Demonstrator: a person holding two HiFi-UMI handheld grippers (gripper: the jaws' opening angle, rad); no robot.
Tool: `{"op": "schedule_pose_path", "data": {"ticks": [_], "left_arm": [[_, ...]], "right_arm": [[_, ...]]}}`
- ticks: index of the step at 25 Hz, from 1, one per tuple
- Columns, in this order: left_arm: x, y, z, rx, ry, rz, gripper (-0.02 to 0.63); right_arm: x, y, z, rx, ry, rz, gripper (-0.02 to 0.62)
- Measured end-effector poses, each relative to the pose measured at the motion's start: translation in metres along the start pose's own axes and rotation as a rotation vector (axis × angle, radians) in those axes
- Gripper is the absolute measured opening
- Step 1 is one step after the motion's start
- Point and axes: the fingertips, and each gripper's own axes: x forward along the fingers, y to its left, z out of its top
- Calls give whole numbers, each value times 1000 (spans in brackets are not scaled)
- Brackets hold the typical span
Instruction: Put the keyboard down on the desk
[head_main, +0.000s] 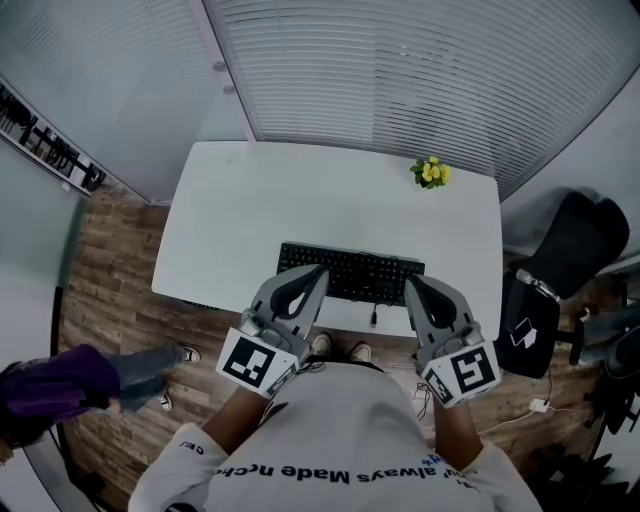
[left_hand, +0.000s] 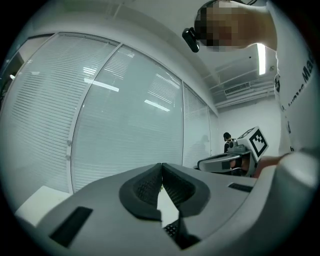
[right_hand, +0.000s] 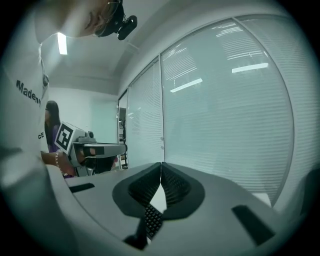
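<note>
A black keyboard (head_main: 350, 272) lies flat on the white desk (head_main: 300, 200), close to its front edge, with its cable (head_main: 373, 318) hanging over that edge. My left gripper (head_main: 318, 270) hovers over the keyboard's left end, and my right gripper (head_main: 408, 283) over its right end. In the left gripper view the jaw tips (left_hand: 161, 165) meet with nothing between them, and a bit of keyboard (left_hand: 172, 229) shows below. The right gripper view shows the same: tips (right_hand: 161, 164) together and keys (right_hand: 151, 220) beneath. Both grippers are shut and empty.
A small pot of yellow flowers (head_main: 431, 172) stands at the desk's far right corner. A black office chair (head_main: 575, 240) and a dark bag (head_main: 525, 325) sit right of the desk. Another person (head_main: 60, 385) stands on the wooden floor at the left. Blinds cover the glass walls behind.
</note>
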Motion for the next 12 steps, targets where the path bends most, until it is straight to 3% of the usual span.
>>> {"op": "schedule_pose_path", "data": {"ticks": [12], "left_arm": [[-2,0,-1,16,4,8,21]], "right_arm": [[-4,0,14,-24,-20,-10,9]]}}
